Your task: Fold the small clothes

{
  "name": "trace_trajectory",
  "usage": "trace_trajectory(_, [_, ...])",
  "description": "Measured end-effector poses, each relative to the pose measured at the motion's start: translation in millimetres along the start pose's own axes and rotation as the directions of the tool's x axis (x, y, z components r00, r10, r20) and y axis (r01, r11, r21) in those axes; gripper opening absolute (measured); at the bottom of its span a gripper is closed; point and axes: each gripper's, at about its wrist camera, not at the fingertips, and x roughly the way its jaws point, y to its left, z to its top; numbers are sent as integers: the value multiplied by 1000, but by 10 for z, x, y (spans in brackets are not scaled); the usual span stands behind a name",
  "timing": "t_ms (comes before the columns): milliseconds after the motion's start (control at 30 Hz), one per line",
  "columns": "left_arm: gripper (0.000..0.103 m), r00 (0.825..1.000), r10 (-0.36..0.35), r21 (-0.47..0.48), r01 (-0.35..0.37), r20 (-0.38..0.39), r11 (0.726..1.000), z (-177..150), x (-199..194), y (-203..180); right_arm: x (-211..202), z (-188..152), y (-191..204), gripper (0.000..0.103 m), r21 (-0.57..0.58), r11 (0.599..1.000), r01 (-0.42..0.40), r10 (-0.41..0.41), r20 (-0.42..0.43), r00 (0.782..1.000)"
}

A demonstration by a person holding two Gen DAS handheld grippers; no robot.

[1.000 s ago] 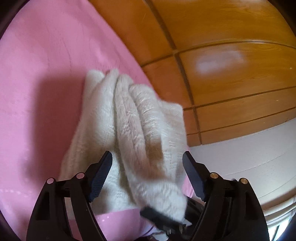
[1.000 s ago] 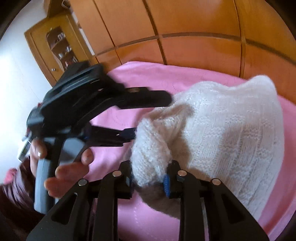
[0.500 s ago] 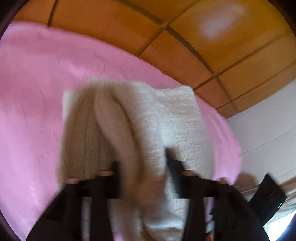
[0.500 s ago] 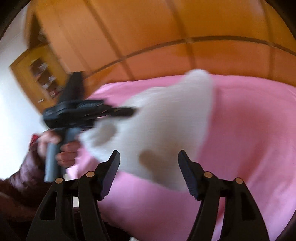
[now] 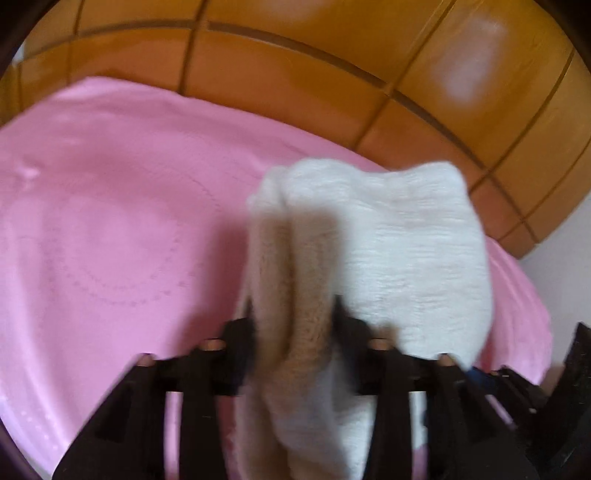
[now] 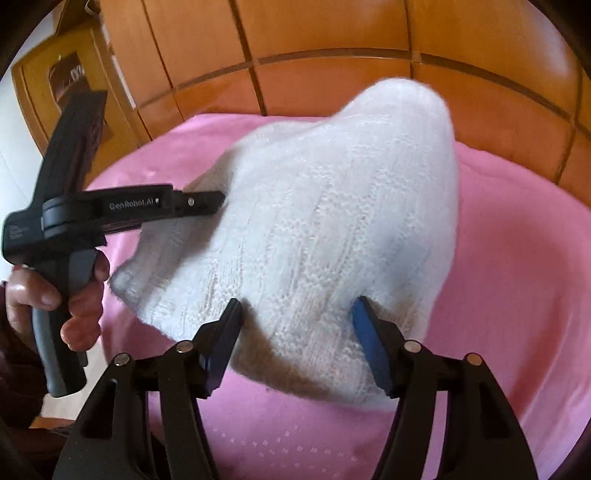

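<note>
The left gripper (image 5: 293, 332) is clamped on a bunched fold of the white knit sweater (image 5: 369, 266), with both black fingers pressed into the fabric from either side. The right gripper (image 6: 295, 339) has its jaws spread wide, blue pads showing, and the sweater sits between and just past them without being pinched by either.

The sweater itself is a fuzzy cream-white knit with a ribbed, cable-ish pattern. It's humped up in a mound on the pink blanket (image 6: 517, 295), not lying flat, and one end rises to a rounded peak toward the wooden paneling (image 6: 332, 33) behind.

The left view is pretty blurry, so you mostly get the gathered folds running into the fingers and a big stretch of pink blanket off to the left with a faint dotted circular pattern. The right view is sharper: it shows the knit texture properly, plus the whole left gripper from the side with its tip at the sweater's edge, and the person's hand (image 6: 55, 295) wrapped around its handle. There's also a wooden cabinet (image 6: 55, 74) in the far left corner that the other view doesn't catch.
</note>
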Motion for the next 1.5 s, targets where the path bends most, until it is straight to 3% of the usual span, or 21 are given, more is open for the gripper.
trace_trajectory(133, [59, 998, 51, 31, -52, 46, 998, 21, -171, -58, -125, 75, -137, 69, 21, 998, -53, 53, -5, 999])
trace_trajectory(200, [59, 996, 69, 54, -72, 56, 996, 26, -174, -110, -335, 158, -276, 70, 56, 993, -104, 102, 39, 994])
trace_trajectory(333, [59, 995, 96, 49, -98, 40, 994, 48, -48, -142, -512, 429, -488, 70, 114, 988, -101, 87, 121, 989])
trace_trajectory(400, [64, 994, 104, 40, -105, 45, 994, 40, -57, -112, -489, 618, -531, 67, 118, 990, -74, 57, 136, 989])
trace_trajectory(533, [71, 991, 125, 54, -128, 54, 990, 29, -25, -98, -230, 959, -484, 64, 111, 992, -53, 38, 127, 991])
trace_trajectory(667, [73, 990, 134, 69, -137, 48, 988, 22, 64, -79, 523, 977, -426, 65, 82, 994, 75, -74, -17, 997])
trace_trajectory(800, [73, 991, 129, 60, -131, 47, 990, 15, 79, -30, 507, 916, -355, 67, 51, 993, 106, -109, 46, 993])
trace_trajectory(867, [73, 991, 124, 66, -128, 53, 990, 5, 80, -22, 444, 943, -360, 73, 50, 996, 78, -81, 62, 995])
trace_trajectory(967, [73, 992, 116, 68, -119, 53, 991, 13, 77, -16, 294, 936, -401, 92, 69, 997, 34, -40, 87, 995])
trace_trajectory(1100, [73, 993, 106, 63, -109, 54, 992, 8, 73, 4, 131, 864, -674, 96, 182, 983, -26, 5, 115, 993])
trace_trajectory(1333, [73, 995, 91, 66, -94, 51, 993, 16, 79, 26, 219, 695, -1216, 97, 361, 922, -143, 121, 83, 989])
trace_trajectory(1433, [75, 996, 77, 67, -80, 48, 995, 23, 95, 45, 316, 649, -1319, 99, 389, 892, -230, 217, 79, 973])
trace_trajectory(1500, [83, 996, 79, 60, -82, 47, 995, 27, 117, 89, 412, 623, -1365, 100, 412, 869, -275, 271, 70, 960])
